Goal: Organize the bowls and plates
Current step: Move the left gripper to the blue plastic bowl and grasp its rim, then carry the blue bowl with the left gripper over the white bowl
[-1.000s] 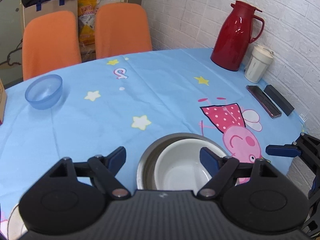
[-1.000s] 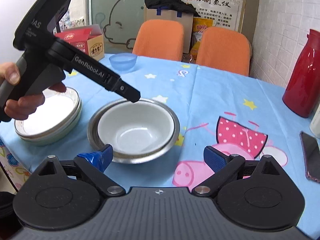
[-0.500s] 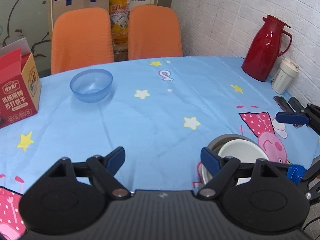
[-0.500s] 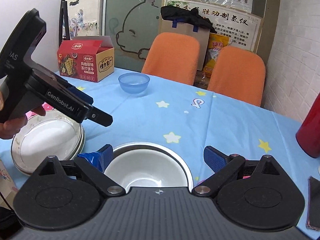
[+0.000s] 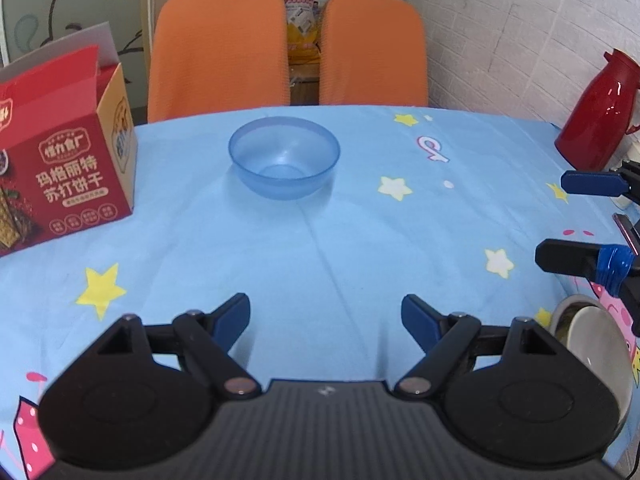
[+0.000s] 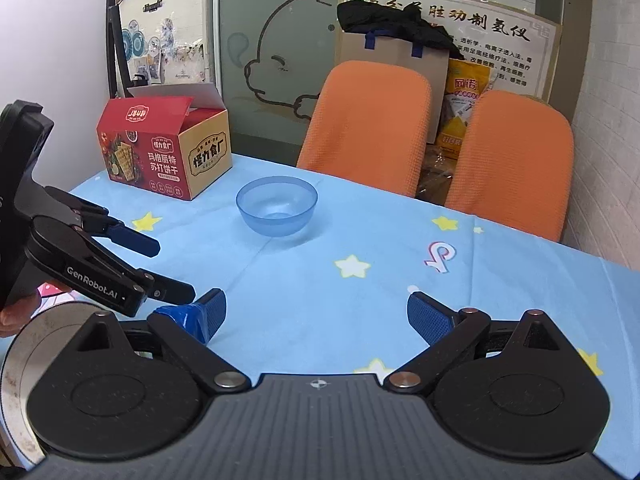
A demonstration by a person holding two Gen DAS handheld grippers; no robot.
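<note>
**Both grippers spread wide, blue bowl ahead on the bench**

The left gripper [image 5: 326, 316] hovers over the bench [image 5: 320, 248] with its fingers [image 5: 232, 316] spread wide and nothing between them. Straight ahead of those fingers, well apart from them, the blue bowl [image 5: 284, 158] stands upright on the star-printed cloth. To the left of the fingers sits a red cracker box [image 5: 64, 176] with its flap up. Far to the right of them a white bowl [image 5: 600, 344] nests inside a metal bowl [image 5: 564, 308], partly hidden behind the gripper body. A red thermos [image 5: 600, 112] stands at the far right edge.

The right gripper [image 6: 316, 314] is likewise spread, fingers [image 6: 428, 318] apart and holding nothing. The blue bowl [image 6: 277, 207] lies ahead of them, a little left of centre, well apart. The left gripper [image 6: 160, 272] shows to the left of the right fingers, just beside the left fingertip. Two orange chairs [image 6: 368, 128] stand beyond the bench.
</note>
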